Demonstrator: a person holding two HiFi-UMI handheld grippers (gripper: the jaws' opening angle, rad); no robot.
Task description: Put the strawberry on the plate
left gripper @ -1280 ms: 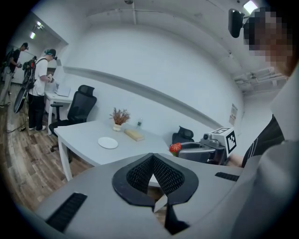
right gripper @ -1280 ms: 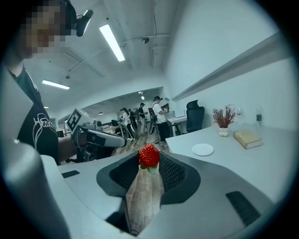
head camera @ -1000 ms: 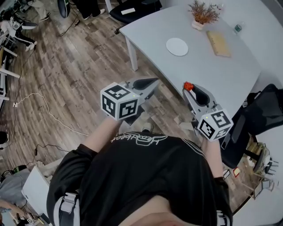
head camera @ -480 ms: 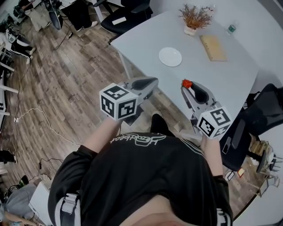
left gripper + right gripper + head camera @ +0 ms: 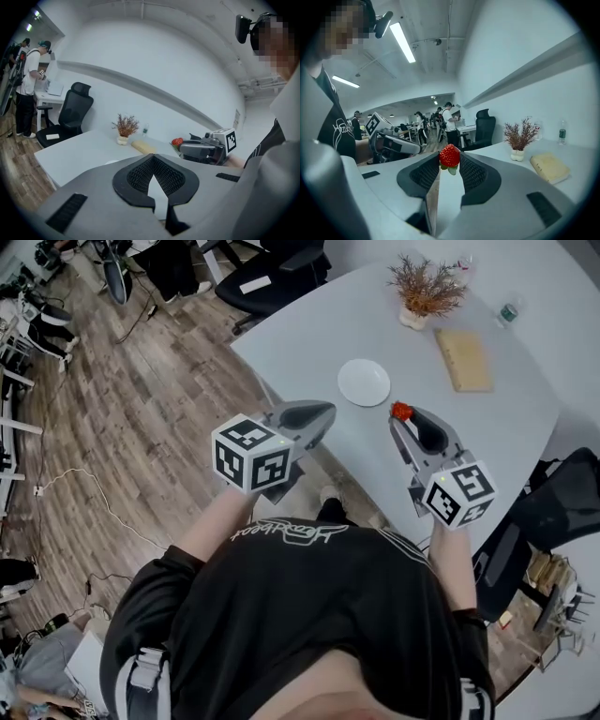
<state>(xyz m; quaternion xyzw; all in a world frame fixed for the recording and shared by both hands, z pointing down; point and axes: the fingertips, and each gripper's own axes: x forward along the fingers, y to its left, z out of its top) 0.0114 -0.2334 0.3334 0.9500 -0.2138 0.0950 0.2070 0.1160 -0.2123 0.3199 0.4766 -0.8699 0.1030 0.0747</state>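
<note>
A small red strawberry sits pinched between the tips of my right gripper, which is shut on it and held above the near part of the white table. In the right gripper view the strawberry stands upright between the jaws of the right gripper, its green leaves below. The round white plate lies flat on the table, a little ahead and left of the berry. My left gripper is shut and holds nothing, near the table's front edge just short of the plate. From the left gripper the strawberry shows at the right.
A potted dried plant, a tan wooden block and a small bottle stand at the table's far side. Black office chairs are beyond the table and at its right. Wooden floor with cables lies left.
Both grippers have moved forward toward the table. The right one, still carrying the strawberry, is now over the tabletop, and the plate is much nearer to both.
</note>
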